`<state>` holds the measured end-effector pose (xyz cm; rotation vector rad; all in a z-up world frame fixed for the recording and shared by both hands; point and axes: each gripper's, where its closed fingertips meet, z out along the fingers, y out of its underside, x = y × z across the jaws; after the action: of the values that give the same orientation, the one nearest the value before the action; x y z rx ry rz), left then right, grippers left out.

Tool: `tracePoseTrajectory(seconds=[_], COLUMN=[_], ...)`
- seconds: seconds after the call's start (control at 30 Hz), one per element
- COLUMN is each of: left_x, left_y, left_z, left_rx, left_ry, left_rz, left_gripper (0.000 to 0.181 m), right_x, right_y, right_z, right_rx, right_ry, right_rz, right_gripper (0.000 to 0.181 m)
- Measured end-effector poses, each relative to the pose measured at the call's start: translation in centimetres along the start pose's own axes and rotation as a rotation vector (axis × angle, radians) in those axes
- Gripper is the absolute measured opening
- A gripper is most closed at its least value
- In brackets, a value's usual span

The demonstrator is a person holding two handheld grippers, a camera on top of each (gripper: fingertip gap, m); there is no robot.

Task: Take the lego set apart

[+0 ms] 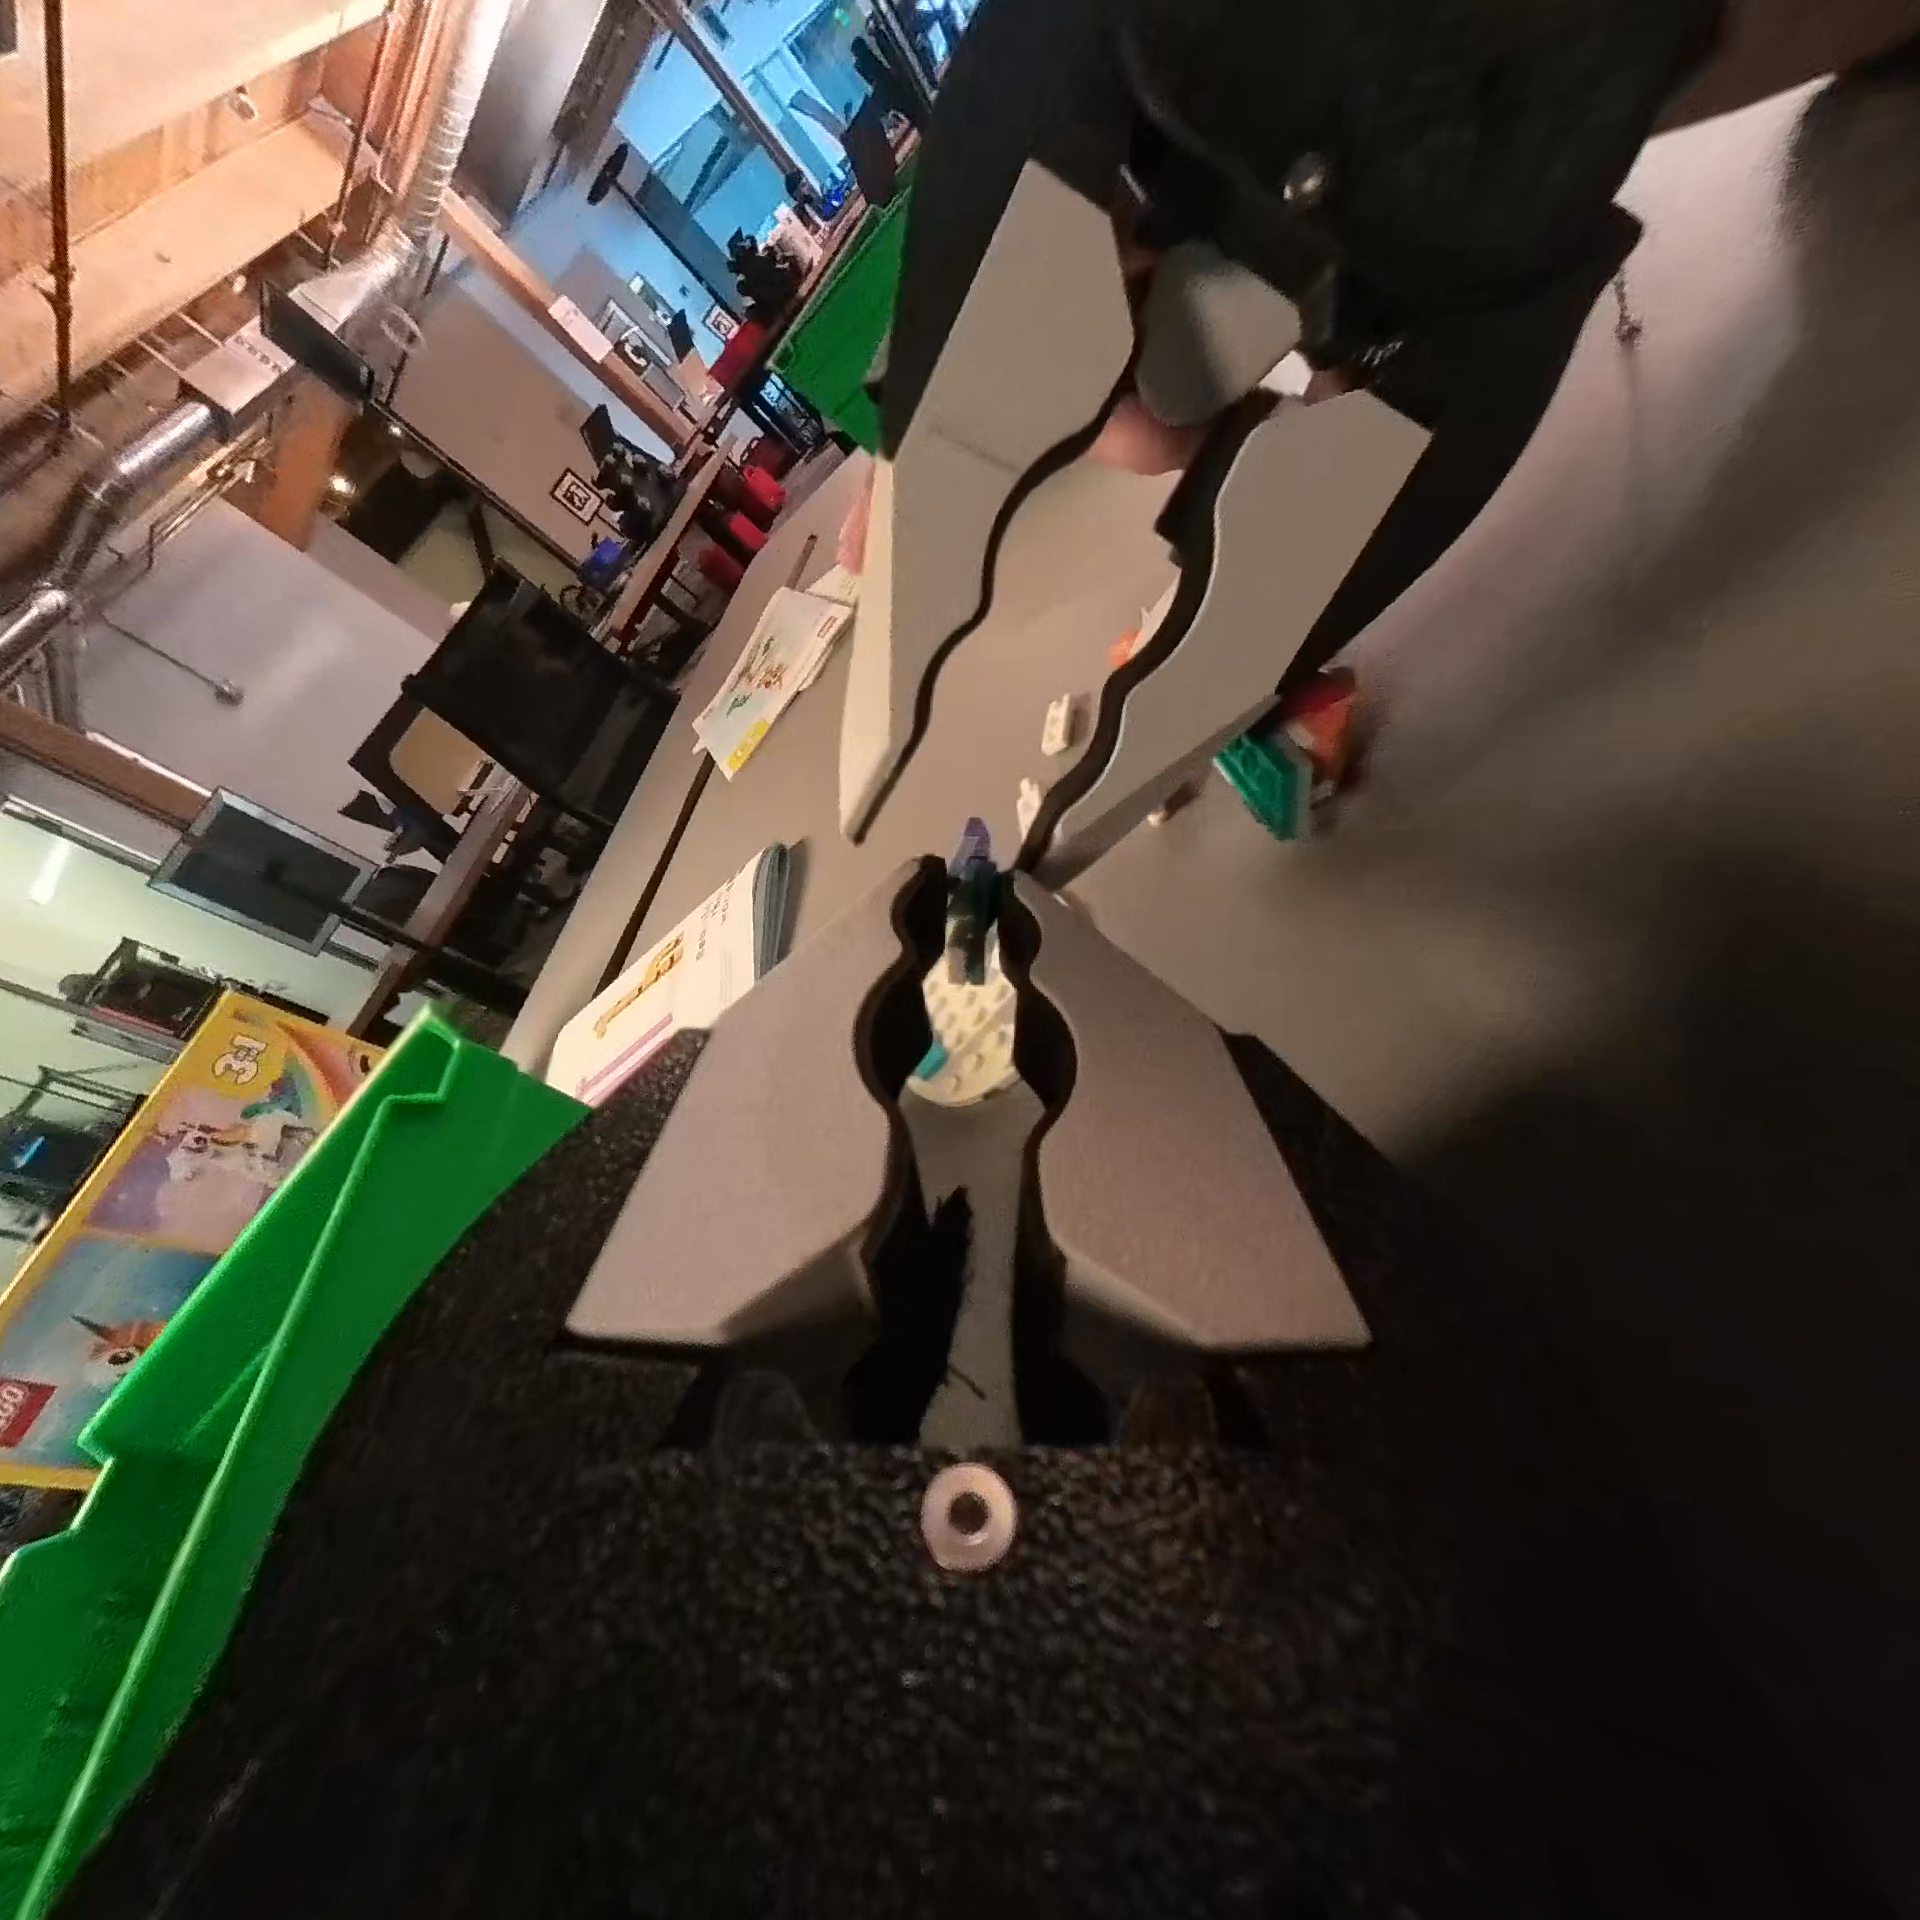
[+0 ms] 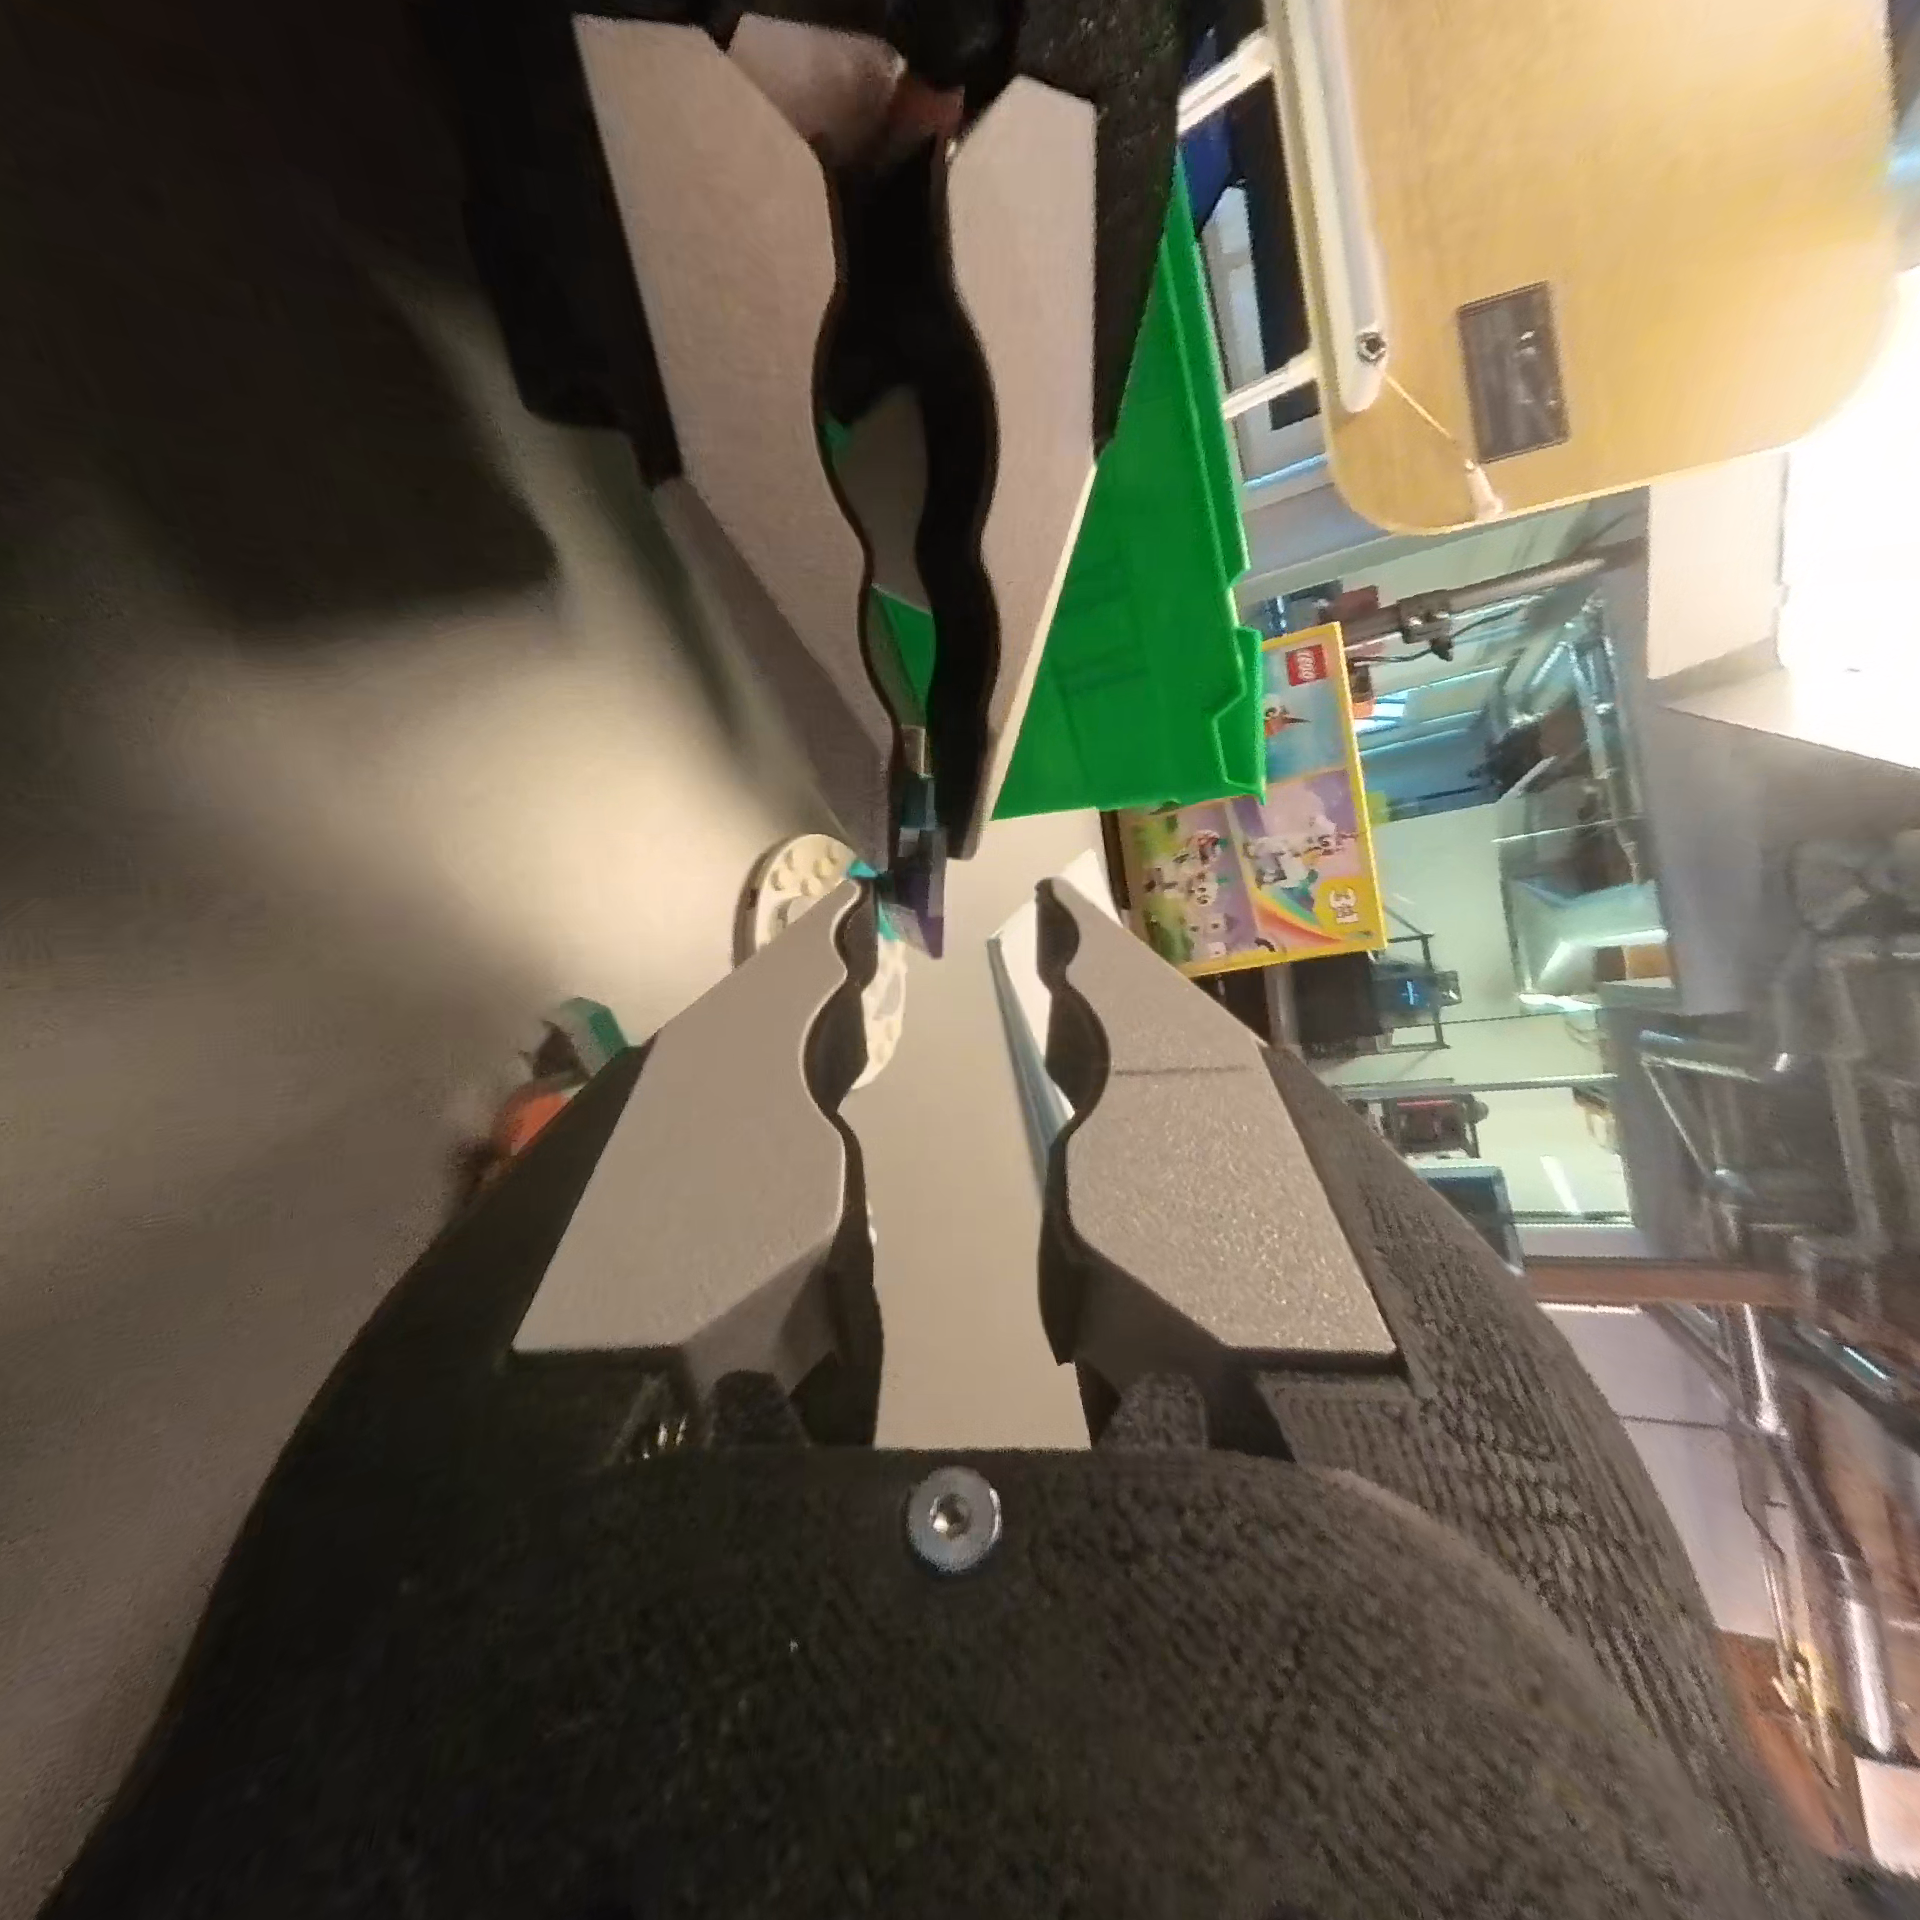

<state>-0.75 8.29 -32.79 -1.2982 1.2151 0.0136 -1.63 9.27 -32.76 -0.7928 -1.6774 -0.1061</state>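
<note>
A small lego assembly point(image 1: 975, 902) of purple, teal and dark pieces is held above the grey table point(image 1: 1195, 987). A white round studded plate point(image 1: 966, 1034) hangs at its lower end and looks joined to it. My left gripper point(image 1: 968, 878) is shut on the assembly. My right gripper point(image 1: 945, 847) reaches in from the opposite side, open, with its tips either side of the assembly's top. In the right wrist view my right gripper point(image 2: 951, 891) is open, and the assembly point(image 2: 920, 906) sits by its left finger. There the left gripper point(image 2: 930, 842) pinches the assembly, next to the white plate point(image 2: 795, 878).
Loose small white pieces point(image 1: 1060, 722) lie on the table. A teal, orange and red lego build point(image 1: 1288, 758) stands to the right. Instruction booklets point(image 1: 769, 665) point(image 1: 686, 966) lie at the left. A yellow lego box point(image 2: 1288, 810) stands past the table edge. A person in dark clothing point(image 1: 1351, 125) holds the right gripper. Both grippers' tips are close together, under 4 cm apart.
</note>
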Motion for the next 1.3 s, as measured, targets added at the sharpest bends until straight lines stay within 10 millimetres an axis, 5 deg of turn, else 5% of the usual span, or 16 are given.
tracePoseTrajectory(seconds=[0.27, 0.47, 0.77, 1.07, 1.3], left_x=[0.6, -2.3, -5.6, -4.2, -4.6], left_y=[-1.0, -2.7, -3.6, -6.4, -6.4], left_z=[-0.3, -1.3, -3.0, -2.5, -2.8], left_rx=[0.073, 0.154, 0.350, 0.501, 0.592], left_ry=[0.030, -0.160, -0.088, 0.172, 0.248], left_rz=[0.011, -0.020, -0.635, -1.139, -1.294], left_gripper=[0.007, 0.029, 0.024, 0.024, 0.008], right_x=[-1.1, 2.1, 6.1, 8.0, 7.7], right_y=[-0.1, 0.9, -0.1, -2.0, -2.4], right_z=[0.1, -0.1, -1.5, -3.1, -2.9], right_rx=[0.013, -0.042, -0.036, -0.013, -0.015], right_ry=[-0.073, 0.114, 0.424, 0.626, 0.633], right_rz=[0.050, 0.049, -0.098, -0.257, -0.302], right_gripper=[0.011, 0.009, 0.009, 0.009, 0.004])
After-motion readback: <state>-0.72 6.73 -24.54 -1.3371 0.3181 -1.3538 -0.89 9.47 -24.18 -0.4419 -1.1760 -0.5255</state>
